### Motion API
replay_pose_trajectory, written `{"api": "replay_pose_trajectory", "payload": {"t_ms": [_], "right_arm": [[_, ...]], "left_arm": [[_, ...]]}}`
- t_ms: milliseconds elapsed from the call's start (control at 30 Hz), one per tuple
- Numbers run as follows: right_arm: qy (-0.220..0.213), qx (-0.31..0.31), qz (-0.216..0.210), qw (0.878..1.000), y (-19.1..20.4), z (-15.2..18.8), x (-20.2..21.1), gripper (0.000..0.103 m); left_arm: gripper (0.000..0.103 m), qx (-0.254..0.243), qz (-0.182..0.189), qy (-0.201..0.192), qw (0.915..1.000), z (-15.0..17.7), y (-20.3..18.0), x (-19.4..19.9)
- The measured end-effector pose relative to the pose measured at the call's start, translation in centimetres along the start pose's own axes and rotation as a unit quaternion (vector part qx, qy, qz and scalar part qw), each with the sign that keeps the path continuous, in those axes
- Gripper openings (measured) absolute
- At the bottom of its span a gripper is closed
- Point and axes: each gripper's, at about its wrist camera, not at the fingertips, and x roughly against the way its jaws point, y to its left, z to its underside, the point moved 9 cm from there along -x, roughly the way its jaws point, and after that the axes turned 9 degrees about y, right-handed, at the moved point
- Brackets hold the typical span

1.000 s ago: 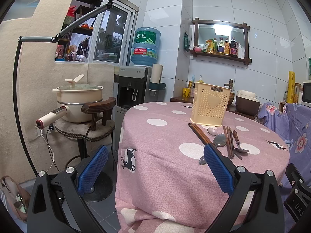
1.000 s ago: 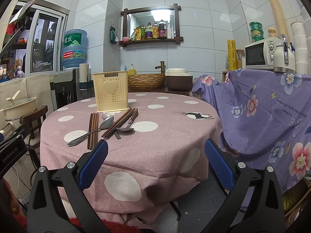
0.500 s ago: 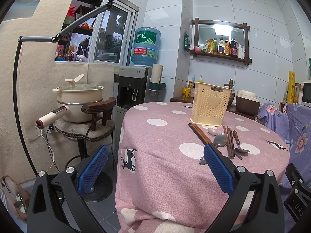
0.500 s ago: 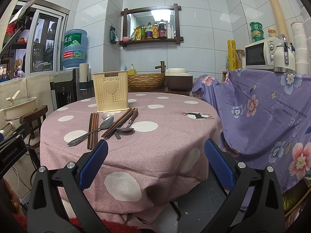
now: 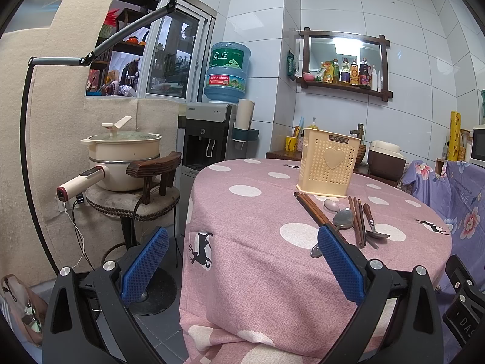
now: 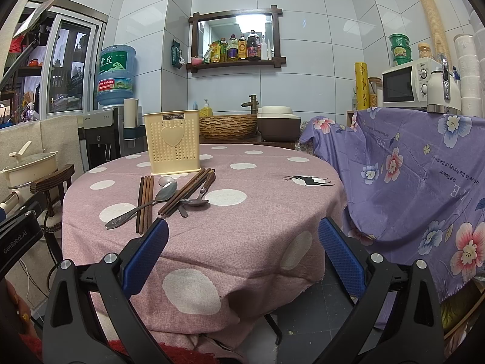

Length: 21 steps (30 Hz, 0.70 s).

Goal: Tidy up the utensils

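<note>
A cream perforated utensil holder (image 6: 172, 142) with a heart stands upright on the round pink-clothed table (image 6: 242, 227); it also shows in the left wrist view (image 5: 329, 166). In front of it lie dark wooden chopsticks (image 6: 145, 200) (image 5: 313, 212), a long metal spoon (image 6: 145, 204) (image 5: 341, 221), more chopsticks (image 6: 188, 191) and a wooden-handled spoon (image 6: 198, 198) (image 5: 374, 227). My left gripper (image 5: 242, 262) is open and empty, off the table's left edge. My right gripper (image 6: 242, 253) is open and empty, short of the near edge.
A chair (image 5: 142, 194) bearing a cream electric pot (image 5: 121, 154) stands left of the table. A water dispenser (image 5: 209, 139) is behind it. A purple floral cloth (image 6: 418, 188) covers furniture on the right, with a microwave (image 6: 406, 82) on top.
</note>
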Motion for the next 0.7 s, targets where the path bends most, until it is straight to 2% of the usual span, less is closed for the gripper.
{"api": "replay_pose_trajectory", "payload": {"t_ms": [633,700], "right_arm": [[0.003,0.0,-0.001,1.0,0.1,0.0,0.3,0.098],[0.01,0.002,-0.005,1.0,-0.1,1.0,-0.5,0.098]], "left_arm": [[0.098,0.005,0.002,0.016,0.9999,0.5,-0.2,-0.7],[0.098,0.005,0.004,0.019,0.9998,0.5,-0.2,-0.8]]}}
